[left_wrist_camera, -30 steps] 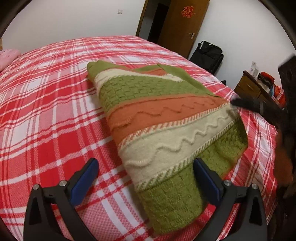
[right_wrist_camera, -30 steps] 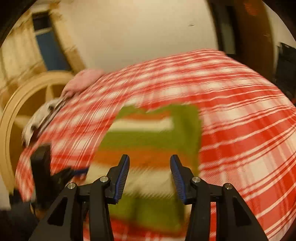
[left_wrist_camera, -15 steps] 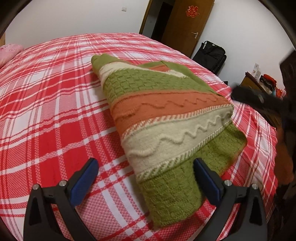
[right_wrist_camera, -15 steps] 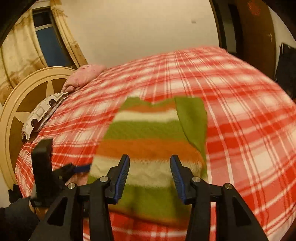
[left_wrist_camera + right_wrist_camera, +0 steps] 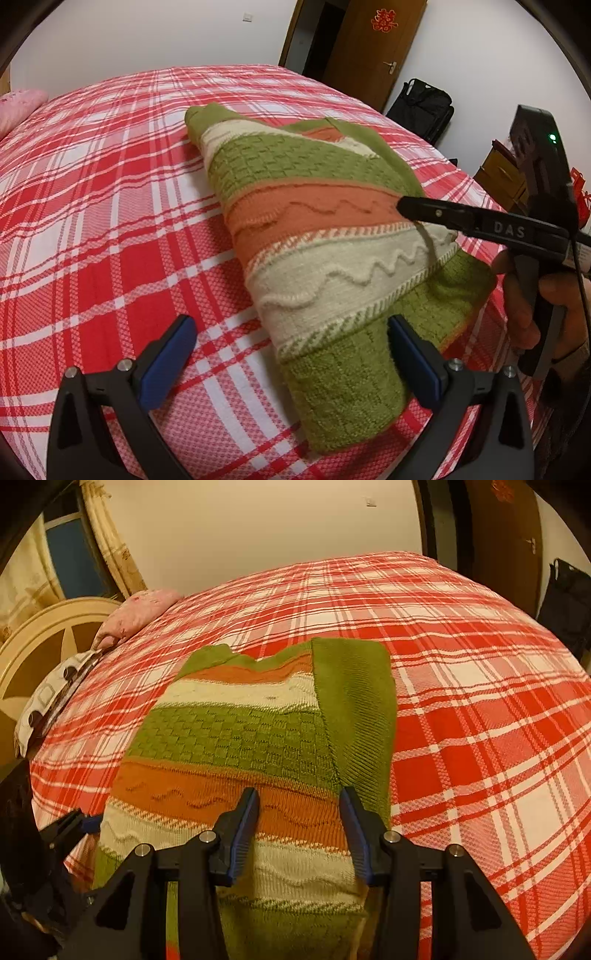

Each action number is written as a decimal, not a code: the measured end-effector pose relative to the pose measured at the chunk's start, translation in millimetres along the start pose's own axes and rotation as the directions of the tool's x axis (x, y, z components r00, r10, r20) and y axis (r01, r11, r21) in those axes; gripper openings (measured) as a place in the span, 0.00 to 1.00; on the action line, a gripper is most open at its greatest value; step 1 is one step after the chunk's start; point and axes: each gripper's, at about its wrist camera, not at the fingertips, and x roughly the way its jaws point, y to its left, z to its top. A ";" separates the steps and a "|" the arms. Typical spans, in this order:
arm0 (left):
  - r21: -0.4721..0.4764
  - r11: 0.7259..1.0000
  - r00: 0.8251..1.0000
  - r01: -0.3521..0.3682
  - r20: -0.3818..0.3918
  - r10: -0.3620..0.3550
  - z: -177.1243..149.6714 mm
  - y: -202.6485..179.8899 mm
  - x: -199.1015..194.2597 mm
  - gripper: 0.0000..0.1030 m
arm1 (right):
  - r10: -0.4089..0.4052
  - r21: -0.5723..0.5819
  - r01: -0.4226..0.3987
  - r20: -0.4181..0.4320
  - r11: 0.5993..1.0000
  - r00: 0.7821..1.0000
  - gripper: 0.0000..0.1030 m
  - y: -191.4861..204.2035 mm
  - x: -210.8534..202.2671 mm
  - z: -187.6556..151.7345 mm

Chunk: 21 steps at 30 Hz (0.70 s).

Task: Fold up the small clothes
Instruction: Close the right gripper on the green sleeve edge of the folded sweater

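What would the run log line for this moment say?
stage: sweater partly folded on plaid bed | left gripper: open, at hem | right gripper: open, above sweater

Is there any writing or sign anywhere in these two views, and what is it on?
"DAS": pale letters on the black finger of the right gripper, seen from the left wrist camera.
Red paper ornament on the brown door: a Chinese-style cut-out character, too small to read for sure.
Small label strip at the right edge of the same gripper body: too blurred to read.
The striped sweater and plaid bedspread carry no text.
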 end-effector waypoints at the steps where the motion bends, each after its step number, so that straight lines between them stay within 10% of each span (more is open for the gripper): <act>1: -0.002 1.000 1.000 -0.003 0.002 0.003 0.1 0.4 -0.5 1.00 | 0.002 -0.009 -0.002 0.000 1.000 1.000 0.46 0.8 -3.6 -0.1; 11: -0.077 0.997 0.998 0.019 0.060 -0.015 11.8 18.9 -18.7 1.00 | 0.057 0.070 -0.062 0.084 0.996 0.995 0.64 -36.9 -42.7 10.4; 21: -0.148 0.986 0.997 0.082 0.017 -0.080 21.0 26.0 8.9 1.00 | 0.118 0.228 -0.120 0.026 0.966 0.993 0.64 -85.5 12.8 43.7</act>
